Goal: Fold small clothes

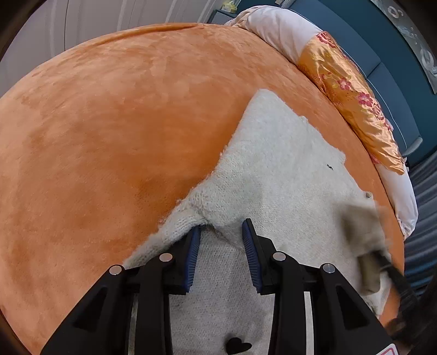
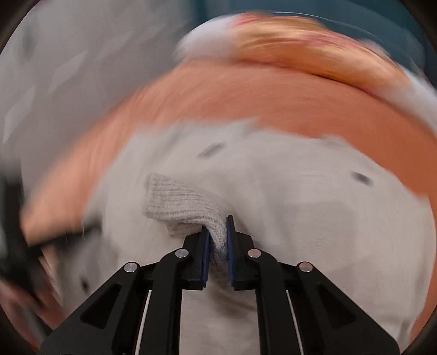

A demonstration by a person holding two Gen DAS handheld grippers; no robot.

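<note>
A small white knitted sweater (image 1: 273,174) with small dark heart marks lies on an orange plush bed cover (image 1: 109,123). My left gripper (image 1: 221,228) is open, its blue pads straddling a raised fold at the sweater's left edge. My right gripper (image 2: 218,232) is shut on a ribbed grey-white cuff or hem (image 2: 180,202) of the sweater (image 2: 300,204) and holds it lifted above the body of the garment. The right wrist view is motion-blurred. The right gripper shows blurred at the right edge of the left wrist view (image 1: 382,262).
A folded quilt (image 1: 347,82) in gold floral satin and pale pink lies along the far right edge of the bed. Behind it is a dark blue headboard (image 1: 382,49). Pale curtains (image 1: 82,24) hang beyond the bed's far left.
</note>
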